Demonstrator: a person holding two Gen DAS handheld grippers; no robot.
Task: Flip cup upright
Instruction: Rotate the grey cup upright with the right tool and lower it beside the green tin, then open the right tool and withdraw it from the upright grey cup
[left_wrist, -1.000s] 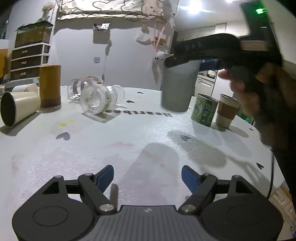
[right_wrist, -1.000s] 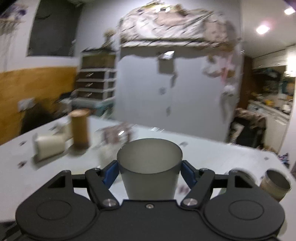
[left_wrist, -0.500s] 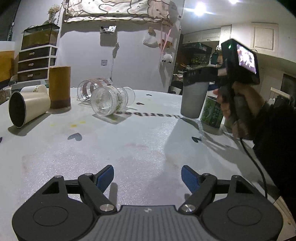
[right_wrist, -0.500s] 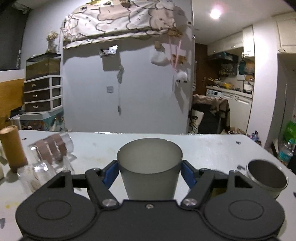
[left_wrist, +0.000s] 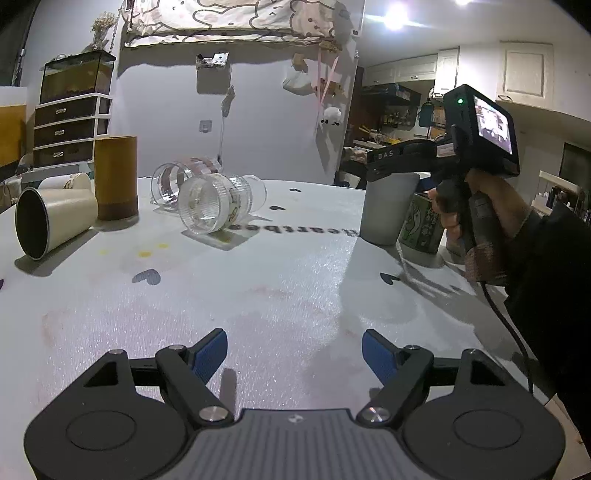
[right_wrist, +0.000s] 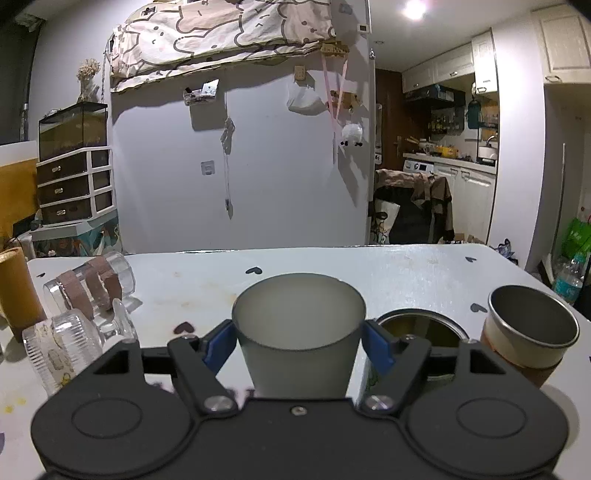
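The right claw (right_wrist: 299, 341) grips a frosted grey tumbler-shaped plastic cup (right_wrist: 300, 334) between its blue pads, mouth up, at the lower centre of the right wrist view. In the left wrist view the same cup (left_wrist: 388, 208) stands upright at centre right on the white heart-dotted counter (left_wrist: 258, 280), just beside a green printed can (left_wrist: 423, 229). The left claw (left_wrist: 294, 349) is spread wide with nothing between its pads, low over the counter. At centre left lie two clear glass jars (left_wrist: 210, 199) and a cream metal-lined cup (left_wrist: 55, 225) on their sides, near an upright brown cylinder (left_wrist: 115, 177).
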